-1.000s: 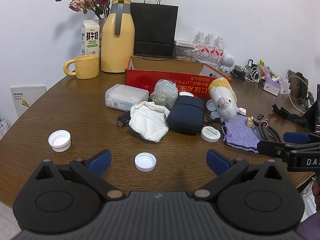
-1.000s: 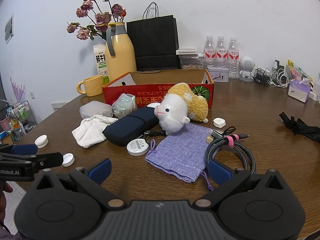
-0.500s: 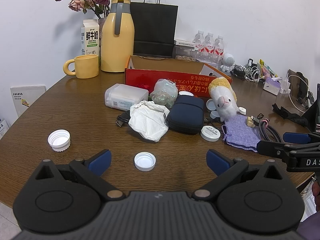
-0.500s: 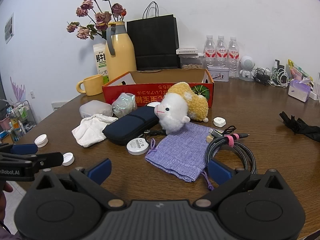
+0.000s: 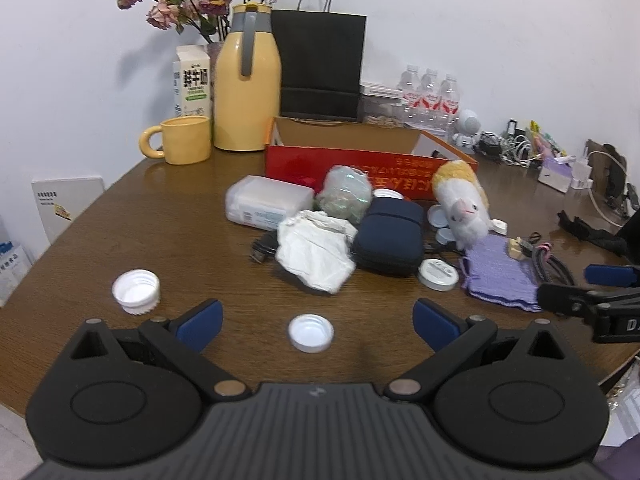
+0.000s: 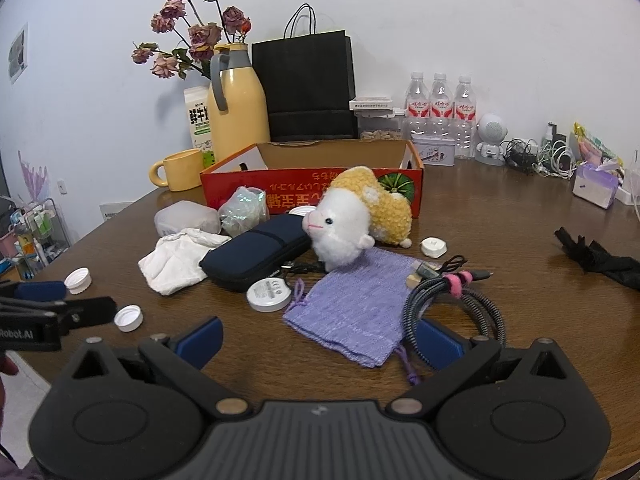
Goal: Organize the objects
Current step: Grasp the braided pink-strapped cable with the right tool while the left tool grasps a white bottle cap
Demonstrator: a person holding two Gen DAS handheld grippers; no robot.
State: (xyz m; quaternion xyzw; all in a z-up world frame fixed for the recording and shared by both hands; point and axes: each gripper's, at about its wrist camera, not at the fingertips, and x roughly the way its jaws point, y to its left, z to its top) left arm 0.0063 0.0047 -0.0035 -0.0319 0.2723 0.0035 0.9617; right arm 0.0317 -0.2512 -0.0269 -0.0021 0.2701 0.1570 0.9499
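Observation:
A heap of small items lies before a red cardboard box (image 5: 368, 160) (image 6: 312, 190): a white cloth (image 5: 316, 252), a navy pouch (image 5: 390, 238) (image 6: 256, 252), a plush sheep (image 5: 460, 204) (image 6: 352, 220), a purple knit bag (image 6: 360, 304), a braided cable (image 6: 452, 300), a round white tin (image 6: 269, 295). My left gripper (image 5: 316, 322) is open, with a small white cap (image 5: 311, 333) on the table between its fingers. A larger white cap (image 5: 136, 286) sits to its left. My right gripper (image 6: 320, 338) is open just short of the purple bag's near edge.
At the back stand a yellow jug (image 5: 246, 80), a yellow mug (image 5: 182, 140), a milk carton (image 5: 192, 82), a black paper bag (image 5: 320, 64) and water bottles (image 6: 440, 100). Chargers and a black strap (image 6: 592, 256) lie at the right. The table edge runs close below both grippers.
The left view has shifted slightly closer to the small white cap and blurred a little. The right gripper and all objects have stayed put.

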